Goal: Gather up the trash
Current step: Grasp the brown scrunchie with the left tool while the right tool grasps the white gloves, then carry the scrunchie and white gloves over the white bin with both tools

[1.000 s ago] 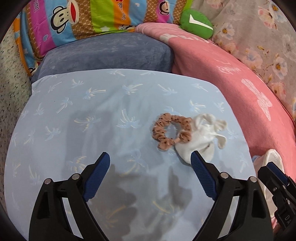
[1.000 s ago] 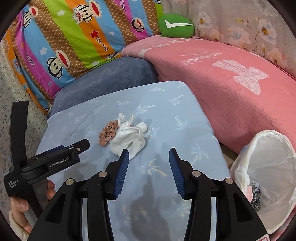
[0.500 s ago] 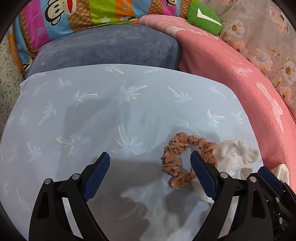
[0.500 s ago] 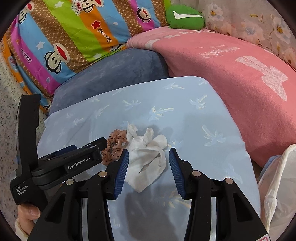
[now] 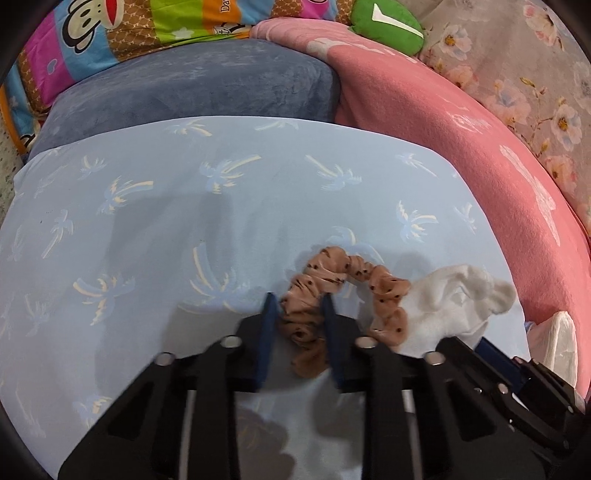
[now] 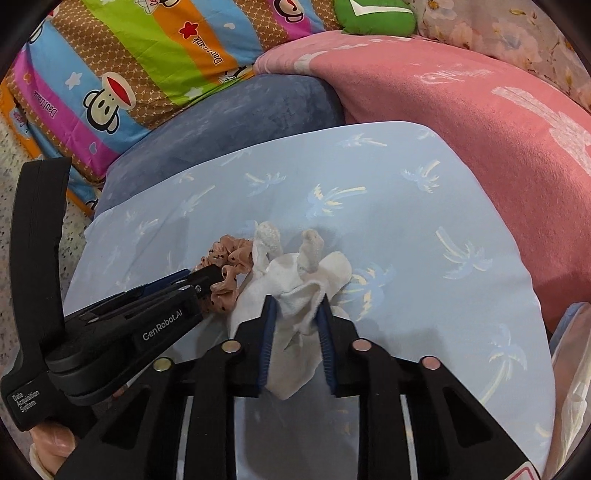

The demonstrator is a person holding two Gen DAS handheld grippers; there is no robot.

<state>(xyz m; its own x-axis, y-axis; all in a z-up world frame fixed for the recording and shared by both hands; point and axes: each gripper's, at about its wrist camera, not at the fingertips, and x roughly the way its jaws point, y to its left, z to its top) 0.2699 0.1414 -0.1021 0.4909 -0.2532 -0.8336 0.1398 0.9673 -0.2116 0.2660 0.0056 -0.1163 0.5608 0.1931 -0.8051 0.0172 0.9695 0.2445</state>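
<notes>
A tan spotted scrunchie point(image 5: 332, 280) lies on the light blue palm-print cushion point(image 5: 184, 221), touching a crumpled white sock point(image 5: 454, 310) to its right. My left gripper point(image 5: 299, 306) is shut on the near left part of the scrunchie. My right gripper point(image 6: 295, 306) is shut on the white sock point(image 6: 295, 280), low on the cushion point(image 6: 406, 221). The scrunchie point(image 6: 229, 258) and the left gripper's body point(image 6: 140, 314) show at the left of the right wrist view. The right gripper's body point(image 5: 517, 380) shows at the lower right of the left wrist view.
A grey-blue pillow point(image 5: 192, 88) lies behind the cushion. A pink blanket point(image 5: 461, 129) runs along the right. A striped monkey-print quilt point(image 6: 147, 74) and a green cushion point(image 6: 373, 16) lie at the back. The white liner of a trash bag point(image 6: 569, 387) shows at the right edge.
Both grippers moved forward and down onto the cushion and closed. The left one closed on the scrunchie, the right one on the white sock.
</notes>
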